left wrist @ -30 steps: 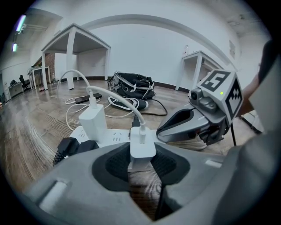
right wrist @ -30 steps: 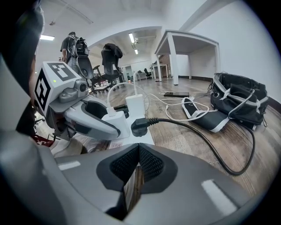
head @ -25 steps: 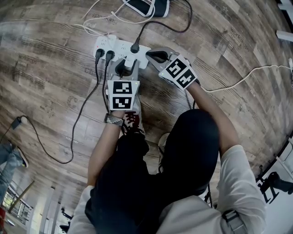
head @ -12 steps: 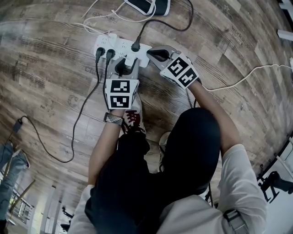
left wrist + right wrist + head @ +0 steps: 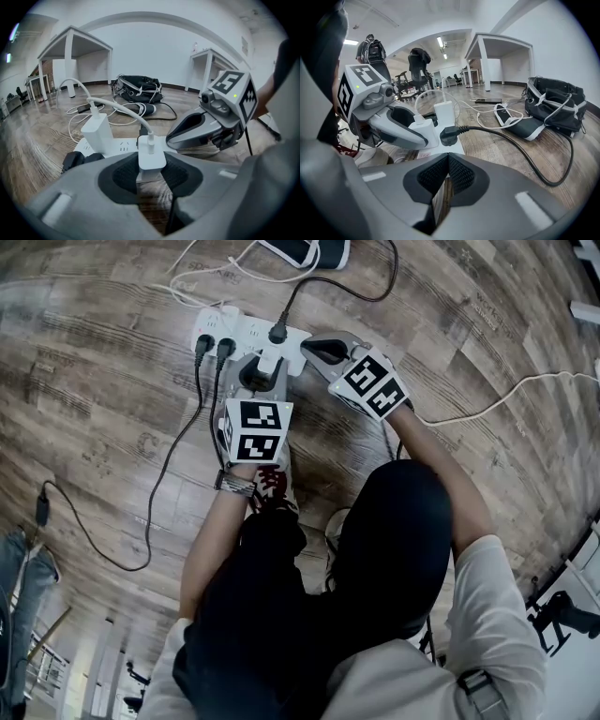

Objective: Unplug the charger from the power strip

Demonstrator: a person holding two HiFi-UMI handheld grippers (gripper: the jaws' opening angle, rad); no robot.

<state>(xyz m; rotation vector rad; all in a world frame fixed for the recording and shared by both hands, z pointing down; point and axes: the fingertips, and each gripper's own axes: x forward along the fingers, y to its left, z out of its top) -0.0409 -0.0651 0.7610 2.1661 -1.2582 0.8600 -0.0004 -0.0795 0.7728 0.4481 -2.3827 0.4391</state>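
1. Rolled slightly at the left gripper (image 5: 262, 374) since a second ago; otherwise parked, like the right gripper (image 5: 311, 350).
2. Lying on the wooden floor (image 5: 112, 381): power strip (image 5: 246, 331), several plugs seated.
3. Clamped between the left gripper's jaws: white charger (image 5: 151, 157), still plugged in along the strip's near edge. Pressed together and empty at the strip's right end: right gripper's jaws.
4. Likely trouble: dragging the unpinned strip up with the charger, or slipping off on a crooked pull.

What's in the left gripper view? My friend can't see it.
The left gripper pinches a small white charger plugged into a white power strip on a wooden floor. The right gripper sits close beside it.
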